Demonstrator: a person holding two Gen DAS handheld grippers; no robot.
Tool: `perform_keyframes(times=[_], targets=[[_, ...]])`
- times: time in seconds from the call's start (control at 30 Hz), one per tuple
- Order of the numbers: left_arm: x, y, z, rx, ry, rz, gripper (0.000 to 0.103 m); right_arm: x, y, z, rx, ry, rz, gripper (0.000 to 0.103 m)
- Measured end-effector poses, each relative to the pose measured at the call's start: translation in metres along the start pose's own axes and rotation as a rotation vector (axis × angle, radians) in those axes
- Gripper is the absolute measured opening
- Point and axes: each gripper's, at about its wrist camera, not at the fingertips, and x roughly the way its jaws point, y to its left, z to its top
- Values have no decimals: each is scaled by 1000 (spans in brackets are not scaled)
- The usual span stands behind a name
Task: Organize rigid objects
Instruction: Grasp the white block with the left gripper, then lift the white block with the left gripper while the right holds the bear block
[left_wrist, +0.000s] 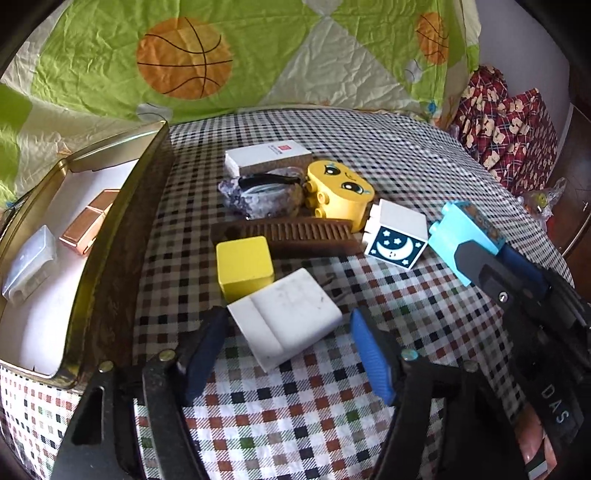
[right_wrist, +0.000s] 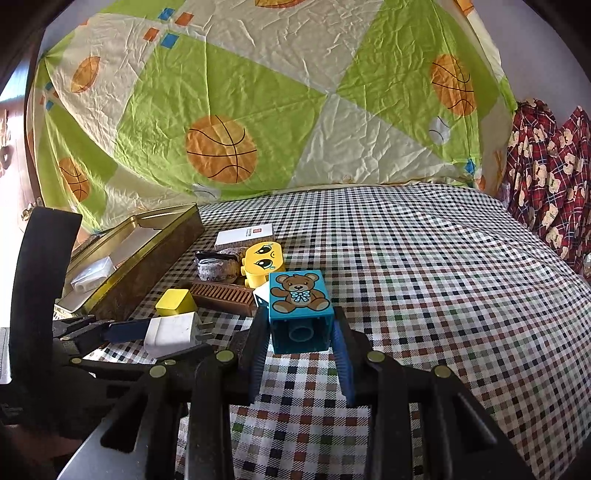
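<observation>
My left gripper (left_wrist: 288, 325) is open around a white plug adapter (left_wrist: 286, 317) lying on the checked cloth; its jaws stand either side without clear contact. My right gripper (right_wrist: 300, 325) is shut on a blue teddy-bear block (right_wrist: 299, 310), which also shows in the left wrist view (left_wrist: 463, 230). Behind lie a yellow cube (left_wrist: 244, 266), a brown comb (left_wrist: 295, 236), a moon block (left_wrist: 397, 236), a yellow face block (left_wrist: 341, 192), a white box (left_wrist: 267, 157) and a purple pouch (left_wrist: 258, 195). A gold tin (left_wrist: 110, 236) at left holds a copper case (left_wrist: 90, 225) and a clear box (left_wrist: 31, 264).
The checked tablecloth (right_wrist: 424, 277) spreads wide to the right. A green basketball-print sheet (right_wrist: 258, 110) hangs behind the table. Red bear-print fabric (right_wrist: 550, 173) sits at the far right. The tin's tall brown wall (right_wrist: 155, 269) borders the objects on the left.
</observation>
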Motion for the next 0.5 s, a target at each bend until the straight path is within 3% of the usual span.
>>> perform_keyframes(times=[0.07,0.3,0.5], targets=[[-1,0,-1,-4,-10,-13,60,0,0,0,-5,4,-3,35],[-4,1,-2,-8,-27,-65,60,2,0,0,-10,11,-9,35],[-10,-3,-3,9,-61,-62,59,1,0,-1,-15,4,-4,35]])
